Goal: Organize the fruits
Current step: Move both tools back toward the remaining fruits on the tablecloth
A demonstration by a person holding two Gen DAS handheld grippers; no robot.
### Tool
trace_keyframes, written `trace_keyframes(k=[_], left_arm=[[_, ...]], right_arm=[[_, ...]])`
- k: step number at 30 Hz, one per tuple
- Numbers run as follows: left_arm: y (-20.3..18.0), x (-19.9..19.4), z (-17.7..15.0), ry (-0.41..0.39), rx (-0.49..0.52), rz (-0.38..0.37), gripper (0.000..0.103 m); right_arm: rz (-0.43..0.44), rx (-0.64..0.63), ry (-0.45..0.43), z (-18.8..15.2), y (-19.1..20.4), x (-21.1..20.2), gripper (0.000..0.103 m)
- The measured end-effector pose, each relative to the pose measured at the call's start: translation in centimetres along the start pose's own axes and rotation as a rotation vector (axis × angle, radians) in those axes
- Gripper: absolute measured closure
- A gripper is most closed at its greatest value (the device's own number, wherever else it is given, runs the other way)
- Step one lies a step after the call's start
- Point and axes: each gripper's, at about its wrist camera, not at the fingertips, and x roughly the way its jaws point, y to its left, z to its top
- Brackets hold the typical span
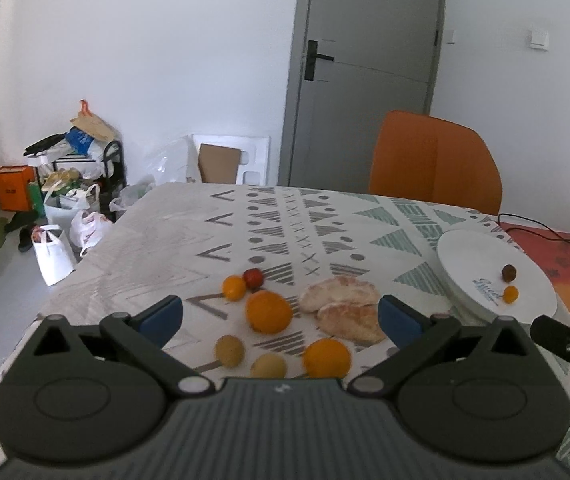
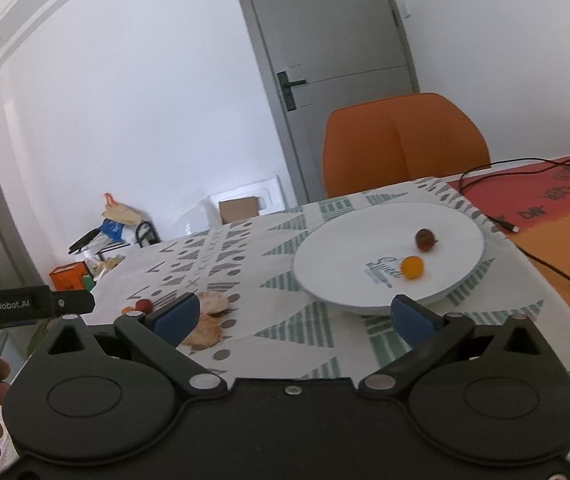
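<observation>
The fruits lie in two groups on a patterned tablecloth. Two are on the white plate, which sits toward the right side of the table: a small round orange fruit beside blue lettering printed on the plate, and a dark brownish-red fruit just beyond it, the two near each other but apart. The rest are loose on the cloth to the plate's left. A large orange lies in the middle of that group, with a second orange nearer the camera. Two pale yellow-green fruits rest close to the second orange. Farther back, a small yellow-orange fruit sits just beside a small red one. Two pale, crusty bread rolls lie touching each other between the loose fruit and the plate.

The left gripper hangs over the loose fruit with its blue-padded fingers spread wide and nothing clamped between them. The right gripper points at the near rim of the plate, its jaws likewise wide apart and empty.

Behind the table stand an orange chair and a grey door.
</observation>
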Motion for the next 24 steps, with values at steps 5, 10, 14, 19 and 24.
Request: trace_keyframes(k=[5,10,14,19,24], left_arm=[[1.6,-0.7,-0.6,-0.007,-0.018,0.024,0.000],[3.2,-1.0,-1.4,-0.003,-0.047,0.045,0.000],[4.2,-1.2,-2.0,-0.003,-0.057,0.055,0.000],[5.2,-1.3,-2.7,-0.001,-0.071,0.064,0.001],[6.0,-0.8,-3.4,0.010,-0.083,0.068,0.002]], right_arm=[[0.021,-0.018,0.020,-0.5,1.2,0.4,0.000],[0.038,-0.041,0.045,-1.3,2.4,0.7,0.000],[0.058,-0.054,0.061,-1.6,3.1,1.0,0.000],[0.097,-0.078,0.091,-2.2,4.0,1.2,0.000],[0.126,-0.124,0.104,-2.6,5.2,1.6,0.002]])
